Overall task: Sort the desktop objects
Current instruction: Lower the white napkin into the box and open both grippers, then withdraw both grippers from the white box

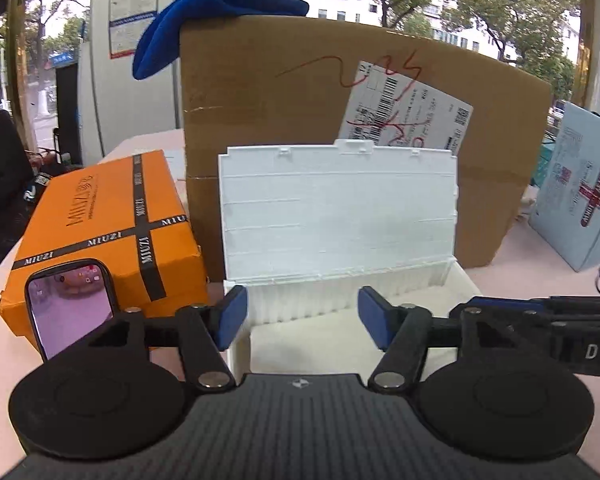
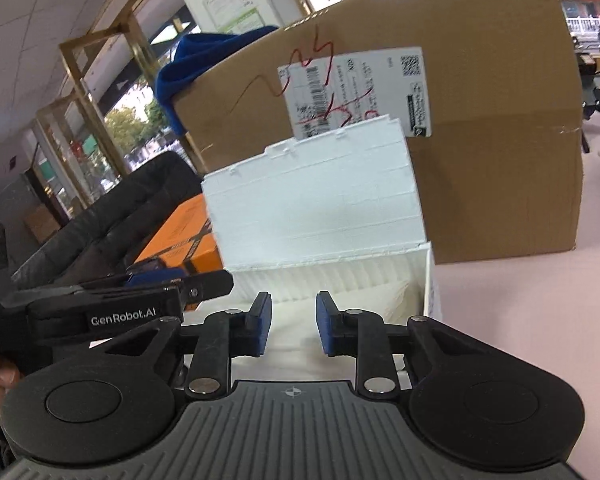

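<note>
Both grippers empty above the open white storage box: between picks.

Left gripper (image 1: 302, 318): jaws spread wide, holding nothing, over the box's near left corner. Right gripper (image 2: 292, 324): jaws partly open, narrower gap, holding nothing, over the box interior. White storage box (image 1: 458, 280): lid upright against the cardboard carton (image 1: 268, 100), interior apparently empty. Judged step: the box is ready to receive items; the next move calls for choosing an object and reaching out. Count: one orange box (image 1: 112, 216), one phone (image 1: 70, 304) leaning against it, one blue cloth (image 1: 216, 12) on the carton, one pale blue bag (image 1: 580, 192).
</note>
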A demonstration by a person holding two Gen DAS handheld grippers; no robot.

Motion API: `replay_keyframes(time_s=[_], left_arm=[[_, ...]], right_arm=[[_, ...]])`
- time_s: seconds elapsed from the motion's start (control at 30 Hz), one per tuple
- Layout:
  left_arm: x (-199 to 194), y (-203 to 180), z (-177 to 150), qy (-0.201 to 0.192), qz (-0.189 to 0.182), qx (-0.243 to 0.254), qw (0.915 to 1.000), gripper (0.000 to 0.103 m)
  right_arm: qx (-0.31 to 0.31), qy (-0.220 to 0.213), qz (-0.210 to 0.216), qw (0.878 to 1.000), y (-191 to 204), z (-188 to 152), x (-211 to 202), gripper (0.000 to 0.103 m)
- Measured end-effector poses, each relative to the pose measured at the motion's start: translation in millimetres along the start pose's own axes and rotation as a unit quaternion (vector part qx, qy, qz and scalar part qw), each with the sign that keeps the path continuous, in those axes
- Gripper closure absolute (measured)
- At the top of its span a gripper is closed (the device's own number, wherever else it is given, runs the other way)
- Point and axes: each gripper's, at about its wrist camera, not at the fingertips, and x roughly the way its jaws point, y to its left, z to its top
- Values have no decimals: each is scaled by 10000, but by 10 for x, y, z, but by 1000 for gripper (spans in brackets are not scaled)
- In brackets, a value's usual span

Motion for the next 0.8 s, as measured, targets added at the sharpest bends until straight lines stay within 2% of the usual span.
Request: replay_keyframes(time_s=[0.13,0.27,0.3,0.4,0.5,0.67,0.7,0.77,0.8], left_arm=[[6,-21,-2,356,-352,94,9987,62],[180,-110,-77,754,-534,247,9954,63],[230,-133,-97,835,-526,284,9947,63],[349,-156,-151,993,-528,260,9933,64],[441,-96,-184,1091,-580,27,9923,64],[553,-97,-233,1077,-526,-103,9927,63],[564,-102,-236,1060,-497,-99,9931,63],[578,-89,-233,1054,-515,-132,9930,63],[581,-71,-227,1058,-546,-175,9927,63]], right_arm=[[-15,407,191,9990,56,-23,41,80],[-80,576,62,9983,67,-90,166,80],[-71,598,23,9982,61,-104,199,83],[82,588,43,9982,6,-115,242,84],[290,577,81,9979,-52,-115,278,84],[280,390,-91,9988,-59,-155,352,84],[221,326,-162,9991,-54,-156,347,82],[72,227,-265,9994,-52,-135,294,72],[10,198,-230,9995,-57,-118,247,62]])
